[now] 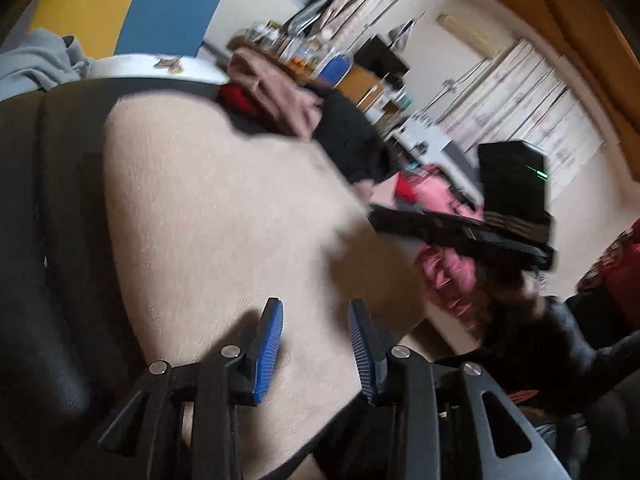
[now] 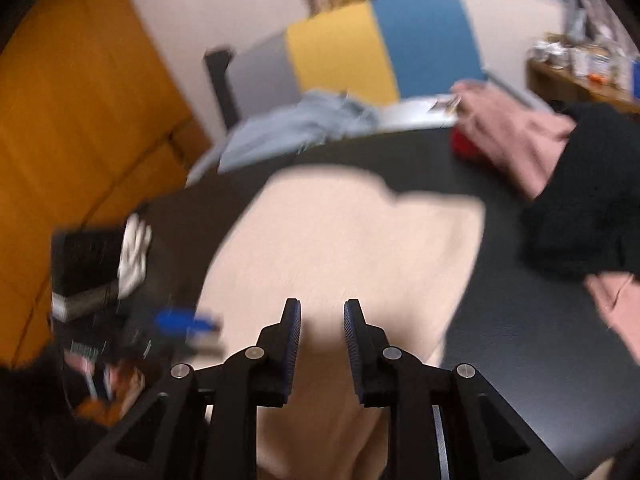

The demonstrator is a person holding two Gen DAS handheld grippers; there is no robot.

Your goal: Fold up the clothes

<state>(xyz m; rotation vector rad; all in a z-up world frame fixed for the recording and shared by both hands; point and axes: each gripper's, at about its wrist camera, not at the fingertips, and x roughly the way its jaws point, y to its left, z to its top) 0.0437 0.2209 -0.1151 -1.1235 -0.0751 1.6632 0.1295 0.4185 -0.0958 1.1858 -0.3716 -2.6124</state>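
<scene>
A beige garment (image 1: 224,220) lies spread flat on the black table (image 1: 68,200). My left gripper (image 1: 315,304) hovers over its near part, jaws open, with nothing between the blue pads (image 1: 266,344). To the right, a hand holds the black body of the right gripper (image 1: 480,236) above the garment's right edge. In the blurred right wrist view, my right gripper (image 2: 322,304) is over the same beige garment (image 2: 340,240), with a narrow gap between its pads and nothing in it. The left gripper's blue pad (image 2: 184,322) shows as a smear at the left.
Unfolded clothes are piled at the table's far side: a pink one (image 2: 516,136), a black one (image 2: 588,200), something red (image 2: 464,144) and a light blue one (image 2: 288,128). More pink cloth (image 1: 440,196) hangs off the right edge. An orange cupboard (image 2: 80,120) stands at the left.
</scene>
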